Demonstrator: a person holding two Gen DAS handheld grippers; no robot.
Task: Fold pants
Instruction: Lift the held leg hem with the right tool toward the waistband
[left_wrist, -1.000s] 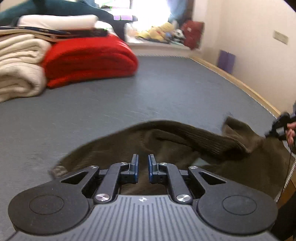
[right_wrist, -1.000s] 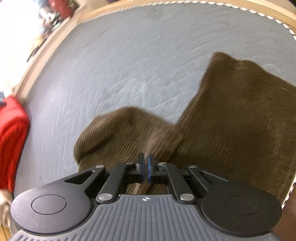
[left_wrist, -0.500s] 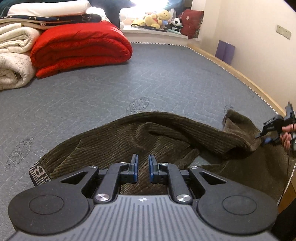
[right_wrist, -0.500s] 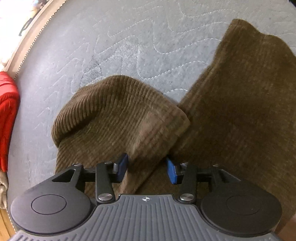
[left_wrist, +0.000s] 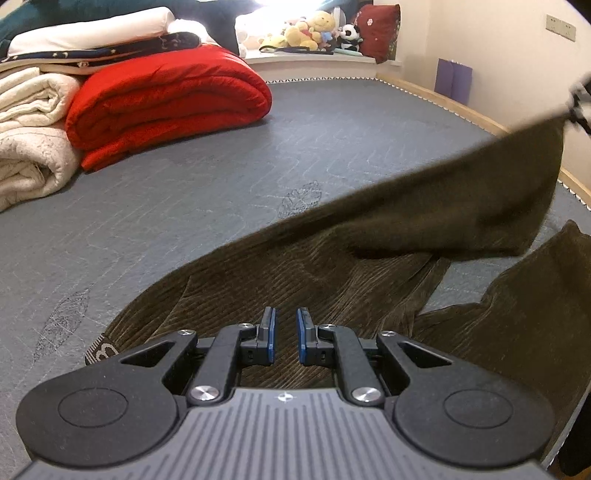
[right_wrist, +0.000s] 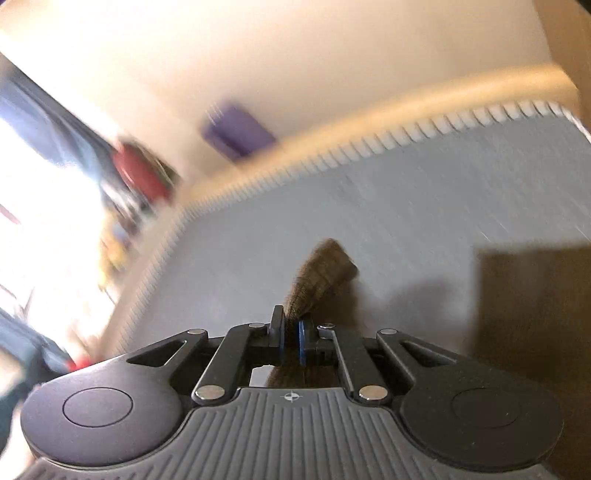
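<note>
Brown corduroy pants (left_wrist: 332, 280) lie on the grey mattress (left_wrist: 221, 184). My left gripper (left_wrist: 284, 332) hovers low over the waist end, its jaws shut to a narrow slit with no cloth seen between the pads. One pant leg (left_wrist: 461, 206) is pulled up and stretched toward the upper right, where my right gripper (left_wrist: 578, 107) shows blurred. In the right wrist view my right gripper (right_wrist: 291, 338) is closing, and its pads pinch the pant leg's cuff (right_wrist: 321, 273), which sticks out past the fingertips. The other leg (right_wrist: 532, 314) lies flat on the right.
A folded red quilt (left_wrist: 166, 103) and white blankets (left_wrist: 33, 122) are stacked at the far left of the mattress. Plush toys (left_wrist: 310, 33) sit on the window ledge. The wooden bed frame (left_wrist: 480, 122) runs along the right, with a purple object (left_wrist: 452, 79) by the wall.
My right gripper opened over the folded pant leg, closed on its cuff and rose fast, lifting the leg off the mattress. My left gripper sank a little toward the waist.
</note>
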